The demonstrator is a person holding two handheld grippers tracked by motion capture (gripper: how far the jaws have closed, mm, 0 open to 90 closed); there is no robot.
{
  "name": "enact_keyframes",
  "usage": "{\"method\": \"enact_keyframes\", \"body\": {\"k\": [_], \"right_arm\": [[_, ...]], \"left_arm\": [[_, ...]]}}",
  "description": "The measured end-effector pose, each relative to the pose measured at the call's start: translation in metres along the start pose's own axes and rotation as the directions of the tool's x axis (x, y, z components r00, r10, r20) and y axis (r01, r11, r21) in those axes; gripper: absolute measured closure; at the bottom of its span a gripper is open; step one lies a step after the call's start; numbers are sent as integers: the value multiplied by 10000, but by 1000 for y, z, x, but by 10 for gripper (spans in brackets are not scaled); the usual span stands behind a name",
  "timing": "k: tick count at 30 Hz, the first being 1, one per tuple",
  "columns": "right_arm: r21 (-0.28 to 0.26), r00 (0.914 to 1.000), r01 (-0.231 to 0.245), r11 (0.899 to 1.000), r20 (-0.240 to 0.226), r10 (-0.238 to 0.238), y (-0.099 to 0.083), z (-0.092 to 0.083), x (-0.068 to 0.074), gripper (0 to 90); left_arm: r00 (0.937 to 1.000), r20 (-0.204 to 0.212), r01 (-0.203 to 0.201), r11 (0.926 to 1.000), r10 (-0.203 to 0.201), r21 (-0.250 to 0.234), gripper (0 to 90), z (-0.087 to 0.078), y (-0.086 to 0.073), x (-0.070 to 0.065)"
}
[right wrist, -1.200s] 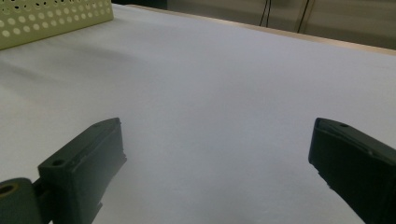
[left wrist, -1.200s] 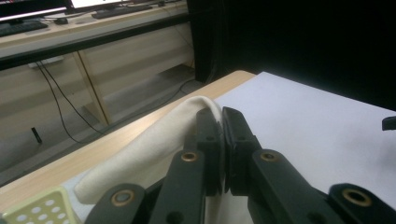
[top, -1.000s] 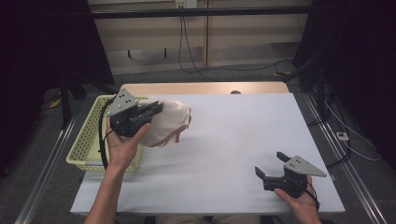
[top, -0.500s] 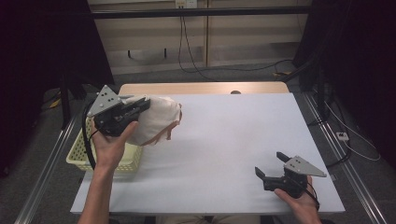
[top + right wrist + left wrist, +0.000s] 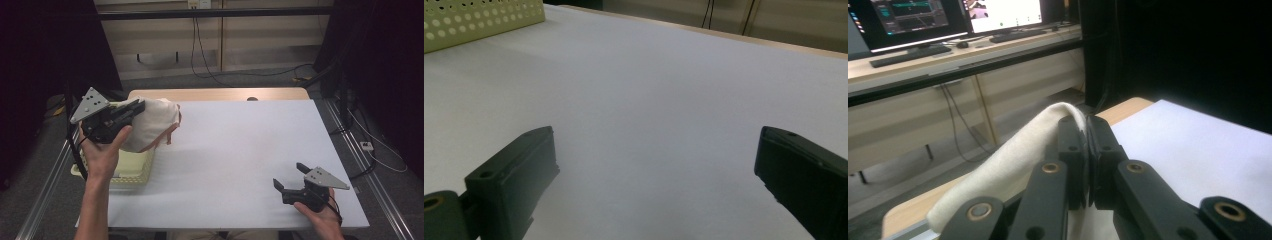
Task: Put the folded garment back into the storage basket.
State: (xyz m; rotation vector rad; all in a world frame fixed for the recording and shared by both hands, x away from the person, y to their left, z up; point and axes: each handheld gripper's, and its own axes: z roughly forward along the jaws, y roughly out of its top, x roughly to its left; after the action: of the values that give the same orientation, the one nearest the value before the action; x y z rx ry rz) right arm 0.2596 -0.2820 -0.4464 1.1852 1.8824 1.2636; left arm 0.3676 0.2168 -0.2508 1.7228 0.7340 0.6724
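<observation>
While lifted, cream cloth (image 5: 150,125) sits pinched in left claw (image 5: 134,107) (above basket (image 5: 131,167)).

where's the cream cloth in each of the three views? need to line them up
High view: cream cloth at upper left, clamped in the left tool and lifted above the yellow basket.
Left gripper view: it drapes from centre to lower left, pinched between the shut jaws.
Right gripper view: not in frame; the right tool is open over bare table.
Shared landmark: the white table, also and.
</observation>
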Motion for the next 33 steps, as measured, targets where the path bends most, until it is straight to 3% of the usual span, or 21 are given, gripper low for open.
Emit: {"method": "enact_keyframes", "body": {"k": [3,5,7,16,33], "right_arm": [[6,10000,-7,10000,5,7,0,0,0,33],[9,10000,41,10000,11,-41,0,0,0,33],[22,10000,25,10000,9,-25,0,0,1,33],[11,10000,0,10000,-23,0,0,0,1,33],[10,10000,42,10000,-29,-42,0,0,1,33]], "left_arm": [[9996,-208,-182,9996,187,221,869,-5,-2,0],[9999,-148,-15,10000,14,-18,869,-10,-4,4],[9991,-419,-25,10000,29,79,869,-14,-5,8],[9967,-748,306,9995,-300,66,869,-24,-11,23],[9916,-1184,515,9986,-525,-115,869,-46,-15,42]]}}
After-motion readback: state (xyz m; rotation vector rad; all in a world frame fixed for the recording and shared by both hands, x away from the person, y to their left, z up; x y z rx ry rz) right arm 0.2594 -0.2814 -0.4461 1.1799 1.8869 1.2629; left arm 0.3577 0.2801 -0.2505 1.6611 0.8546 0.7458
